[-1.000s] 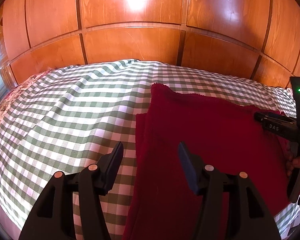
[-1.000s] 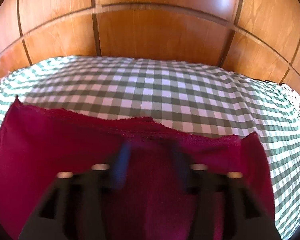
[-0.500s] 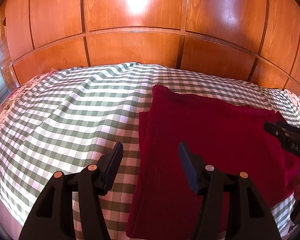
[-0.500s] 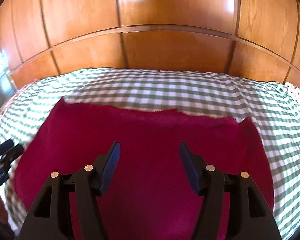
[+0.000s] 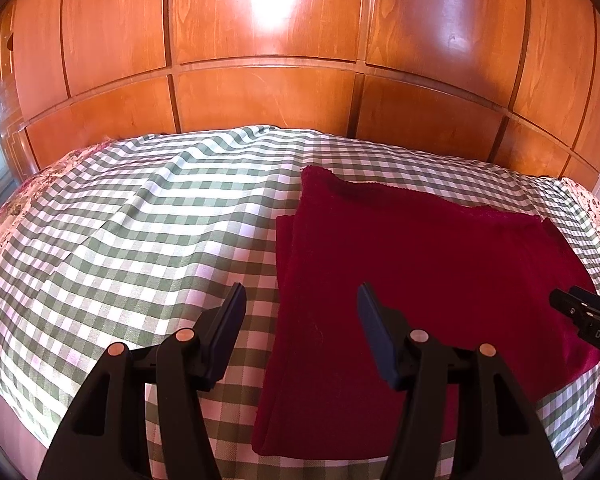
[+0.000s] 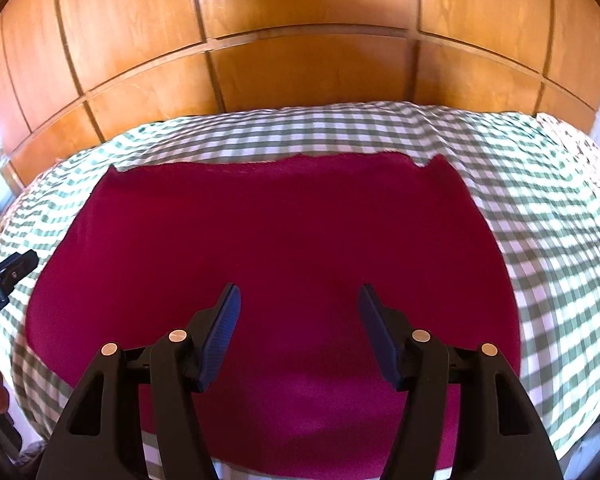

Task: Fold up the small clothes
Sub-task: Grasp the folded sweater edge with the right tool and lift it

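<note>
A dark red folded cloth (image 5: 420, 280) lies flat on the green-and-white checked bed cover (image 5: 140, 240); it also fills the middle of the right wrist view (image 6: 280, 240). My left gripper (image 5: 300, 308) is open and empty, above the cloth's left edge near the front. My right gripper (image 6: 298, 308) is open and empty, above the cloth's near half. The right gripper's tip shows at the right of the left wrist view (image 5: 580, 312). The left gripper's tip shows at the left of the right wrist view (image 6: 8, 272).
A wooden panelled wall (image 5: 300, 60) rises behind the bed. A flowered sheet (image 5: 4, 232) shows at the bed's left and right ends. The bed's front edge runs just below both grippers.
Both grippers have pulled back and risen from the cloth. The right gripper, blurred and low over the cloth a second ago, now holds still and open. The cloth lies unmoved.
</note>
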A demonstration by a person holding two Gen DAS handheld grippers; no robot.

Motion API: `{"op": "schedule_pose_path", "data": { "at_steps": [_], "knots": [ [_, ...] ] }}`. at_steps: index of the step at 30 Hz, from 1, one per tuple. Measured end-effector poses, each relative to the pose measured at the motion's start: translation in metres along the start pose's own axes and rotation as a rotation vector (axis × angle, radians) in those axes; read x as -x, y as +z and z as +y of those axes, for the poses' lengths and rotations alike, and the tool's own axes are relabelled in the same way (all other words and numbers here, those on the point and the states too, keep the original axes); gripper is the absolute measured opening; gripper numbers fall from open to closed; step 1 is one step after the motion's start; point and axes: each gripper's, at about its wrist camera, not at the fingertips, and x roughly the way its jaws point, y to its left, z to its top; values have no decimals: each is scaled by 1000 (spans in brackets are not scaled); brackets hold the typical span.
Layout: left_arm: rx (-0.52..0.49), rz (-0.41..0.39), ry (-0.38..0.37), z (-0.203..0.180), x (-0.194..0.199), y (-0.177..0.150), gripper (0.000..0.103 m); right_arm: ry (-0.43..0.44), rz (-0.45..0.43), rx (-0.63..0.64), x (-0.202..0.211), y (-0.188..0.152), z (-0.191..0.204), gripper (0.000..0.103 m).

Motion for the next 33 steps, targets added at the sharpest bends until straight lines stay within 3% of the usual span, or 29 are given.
{"op": "schedule_pose_path", "data": {
  "at_steps": [8, 17, 21, 23, 26, 30, 33],
  "knots": [
    [-33, 26, -25, -8, -5, -6, 53, -19, 20, -35, -8, -7, -13, 61],
    [-55, 133, -39, -13, -40, -24, 53, 17, 20, -61, -8, -7, -24, 65],
    [-20, 128, -49, -7, -35, -18, 53, 45, -37, -175, 16, 3, -60, 65],
    [-18, 107, -50, -7, -29, -14, 52, 30, -58, -238, 24, 4, -84, 70],
    [-20, 76, -97, -11, -18, -10, 52, 11, -46, -332, 26, -1, -124, 73],
    [-73, 73, -178, -27, -11, -11, 52, 134, 19, -462, 13, -19, -159, 73],
    [-91, 139, -247, -38, -21, -17, 52, 276, 90, -541, -5, -35, -165, 73]
  ]
}}
